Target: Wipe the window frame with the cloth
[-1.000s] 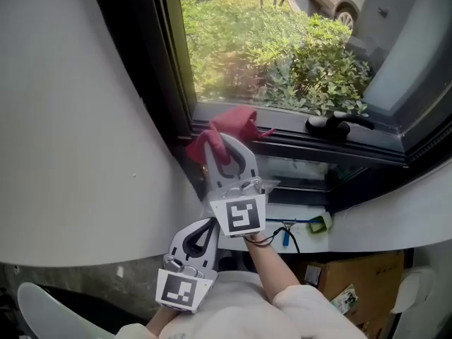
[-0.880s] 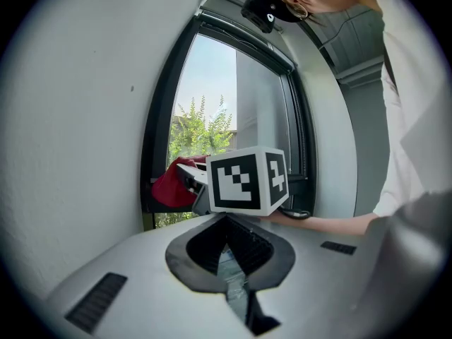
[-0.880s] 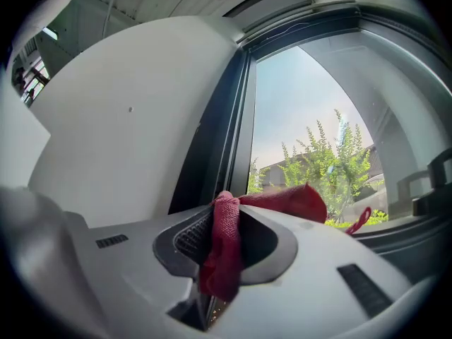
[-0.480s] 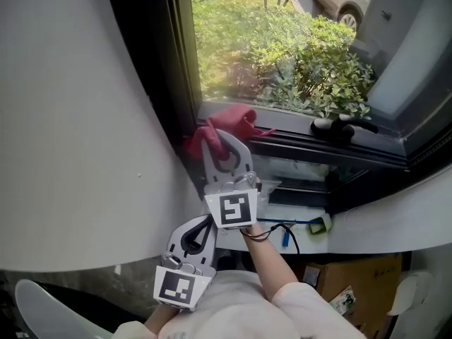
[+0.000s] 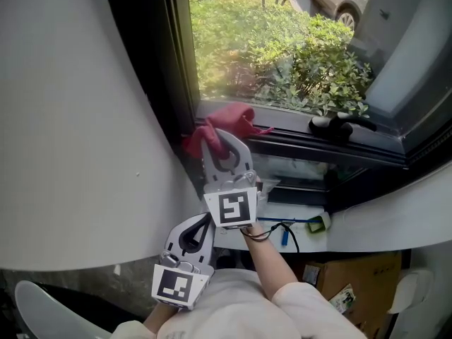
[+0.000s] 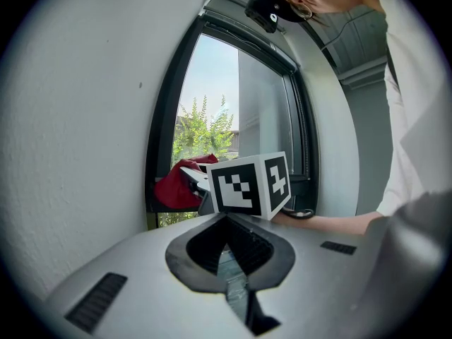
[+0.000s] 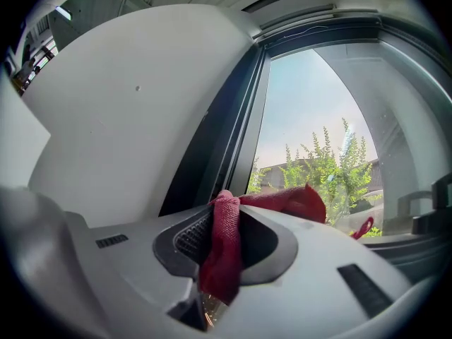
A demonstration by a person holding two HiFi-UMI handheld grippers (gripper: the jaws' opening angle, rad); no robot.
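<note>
A red cloth (image 5: 224,122) is bunched at the lower left corner of the dark window frame (image 5: 178,83), where the upright meets the sill. My right gripper (image 5: 212,134) is shut on the cloth, which runs between its jaws (image 7: 224,246) and spills out ahead toward the glass. In the left gripper view the cloth (image 6: 180,186) shows beyond the right gripper's marker cube. My left gripper (image 5: 205,224) hangs lower, close to the person's body, jaws shut with nothing held (image 6: 227,249).
A white wall (image 5: 78,119) curves along the left of the window. A black window handle (image 5: 339,124) lies on the sill to the right. Below the sill sit a white ledge (image 5: 304,224) with a blue cable and a cardboard box (image 5: 353,277).
The right gripper with the cloth has edged slightly left and up into the frame's corner since one second ago; little has moved in the last half second. The left gripper sank slightly.
</note>
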